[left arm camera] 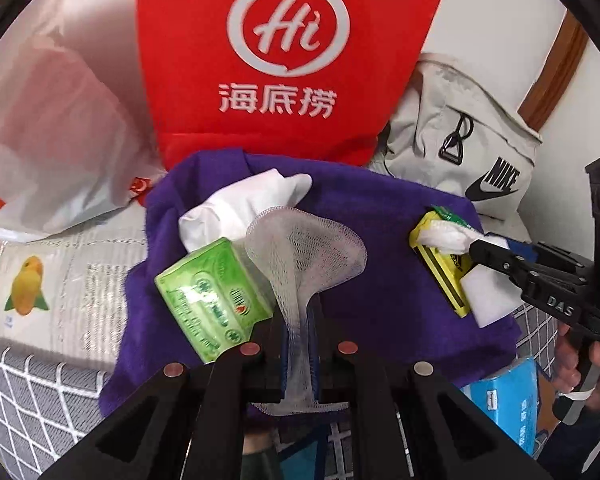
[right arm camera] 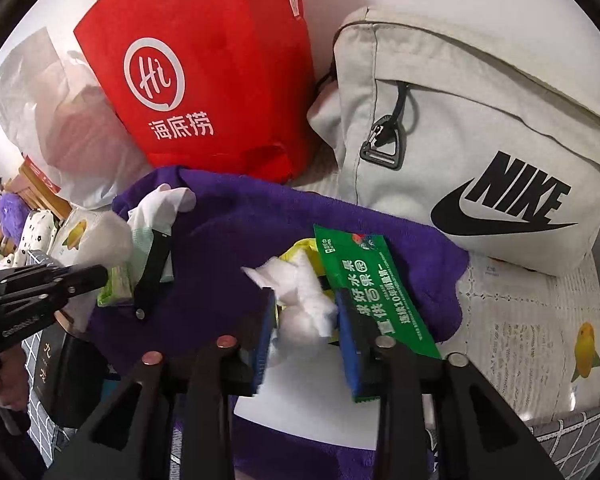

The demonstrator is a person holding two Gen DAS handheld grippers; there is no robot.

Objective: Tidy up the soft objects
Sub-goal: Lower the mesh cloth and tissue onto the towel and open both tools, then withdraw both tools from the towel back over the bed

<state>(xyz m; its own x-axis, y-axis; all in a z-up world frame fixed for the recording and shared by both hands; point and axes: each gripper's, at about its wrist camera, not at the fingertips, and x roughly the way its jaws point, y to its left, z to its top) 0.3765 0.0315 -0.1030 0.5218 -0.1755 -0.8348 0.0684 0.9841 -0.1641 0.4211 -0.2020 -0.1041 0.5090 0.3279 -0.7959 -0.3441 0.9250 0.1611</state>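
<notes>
My left gripper (left arm camera: pixel 298 320) is shut on a white foam net sleeve (left arm camera: pixel 304 240), which fans out above a purple towel (left arm camera: pixel 380 248). Left of it on the towel lies a green tissue pack (left arm camera: pixel 208 300) with a white tissue (left arm camera: pixel 240 204) sticking out. In the right wrist view my right gripper (right arm camera: pixel 306 320) stands open around a crumpled white tissue (right arm camera: pixel 304 296); a sliver of gap shows at the left pad. The tissue lies over a yellow pack (left arm camera: pixel 440 268), a green snack packet (right arm camera: pixel 364 280) and a white card (right arm camera: pixel 300 392) on the towel (right arm camera: pixel 228 240).
A red paper bag (left arm camera: pixel 288 60) stands behind the towel, with a beige Nike bag (right arm camera: pixel 480 140) to its right and a white plastic bag (left arm camera: pixel 52 120) to its left. A blue tissue box (left arm camera: pixel 508 400) lies near the front right. A grid-patterned cloth (left arm camera: pixel 32 392) covers the surface.
</notes>
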